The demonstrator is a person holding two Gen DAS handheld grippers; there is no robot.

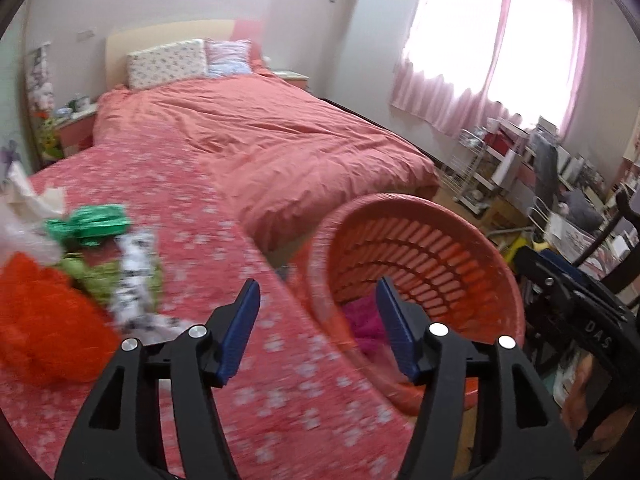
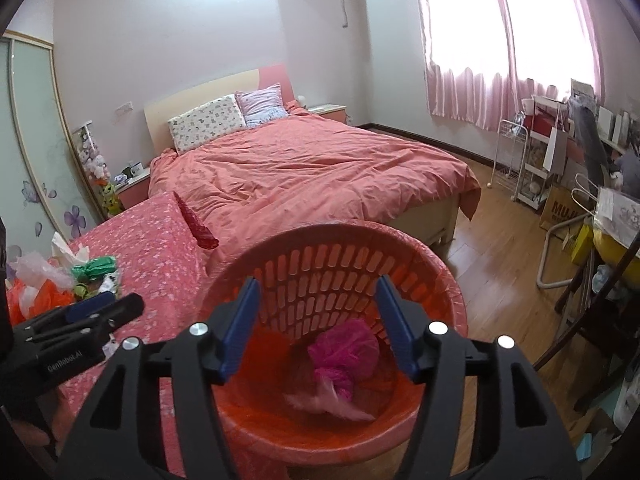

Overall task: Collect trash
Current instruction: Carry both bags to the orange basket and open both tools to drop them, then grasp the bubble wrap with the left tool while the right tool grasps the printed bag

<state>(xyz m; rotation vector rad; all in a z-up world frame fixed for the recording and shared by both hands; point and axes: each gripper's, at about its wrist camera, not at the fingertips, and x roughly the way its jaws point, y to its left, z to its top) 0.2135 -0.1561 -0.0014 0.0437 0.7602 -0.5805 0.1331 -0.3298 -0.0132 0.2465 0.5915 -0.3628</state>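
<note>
An orange slatted basket [image 2: 320, 248] stands beside the pink flowered surface [image 2: 152, 248]; it also shows in the left wrist view [image 1: 460, 248]. A magenta plastic bag [image 2: 344, 350] and a pale pink scrap [image 2: 332, 400] lie inside it. My right gripper [image 2: 316, 308] is open and empty above the basket's mouth. My left gripper [image 1: 318, 312] is open and empty over the surface's edge; it shows in the right wrist view [image 2: 100, 306]. Trash lies at the left: an orange bag [image 1: 44, 320], a green bag [image 1: 90, 224], a black-and-white wrapper [image 1: 136, 280], white tissue [image 1: 36, 196].
A bed with a salmon duvet [image 2: 304, 172] lies behind. Wooden floor [image 2: 500, 248] runs to the right, with a white wire rack [image 2: 520, 160], a cluttered desk and chair frames [image 2: 592, 280]. A nightstand [image 2: 132, 188] stands left of the bed.
</note>
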